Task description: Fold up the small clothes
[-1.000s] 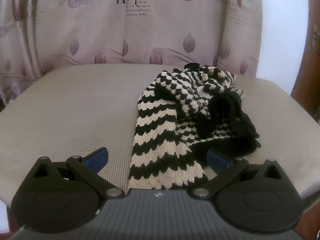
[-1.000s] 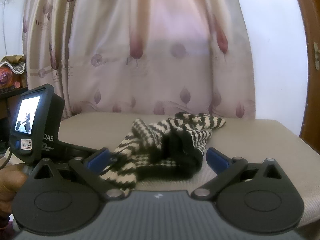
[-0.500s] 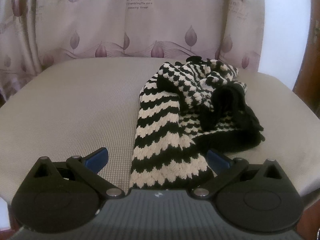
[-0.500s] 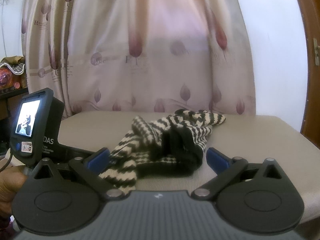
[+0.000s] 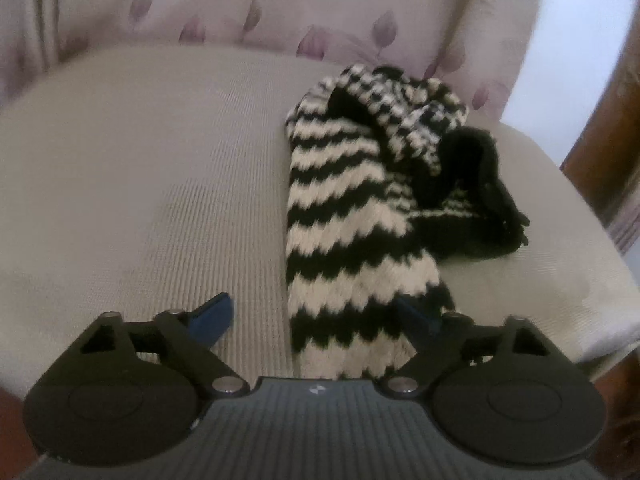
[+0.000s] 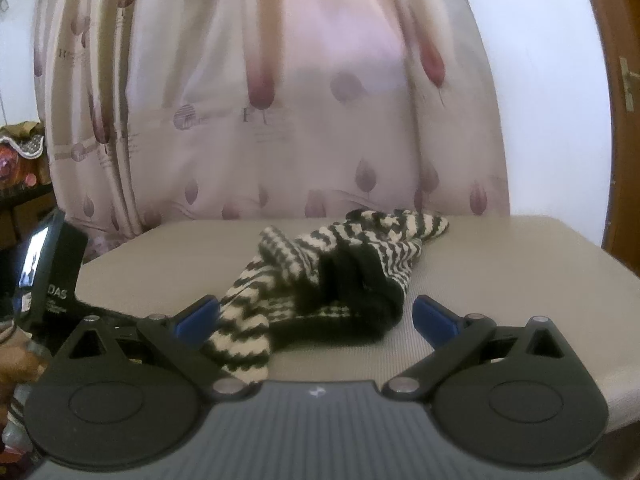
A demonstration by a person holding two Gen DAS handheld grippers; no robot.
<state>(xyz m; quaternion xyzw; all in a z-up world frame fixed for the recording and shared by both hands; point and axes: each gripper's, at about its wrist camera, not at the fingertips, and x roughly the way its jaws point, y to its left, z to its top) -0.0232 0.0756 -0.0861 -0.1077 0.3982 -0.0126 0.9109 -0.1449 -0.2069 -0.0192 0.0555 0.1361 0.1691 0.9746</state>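
Closer now: my left gripper (image 5: 316,316) has dropped in over the near end of the striped knit garment (image 5: 352,216) since the earlier frame.

Its fingers stand wide, the near hem lying between them, the left blue pad (image 5: 212,314) on bare bench (image 5: 140,184) and the right pad part-hidden at the knit's edge; nothing is gripped yet; my right gripper (image 6: 316,320) has barely shifted, fingers also wide and holding nothing, hovering before the crumpled black-and-cream heap (image 6: 332,276), which sits right of centre on the beige bench with its black trim bunched on top; I judge folding has not begun, and the left is placed to pinch the hem next; curtain (image 6: 280,100) hangs behind.
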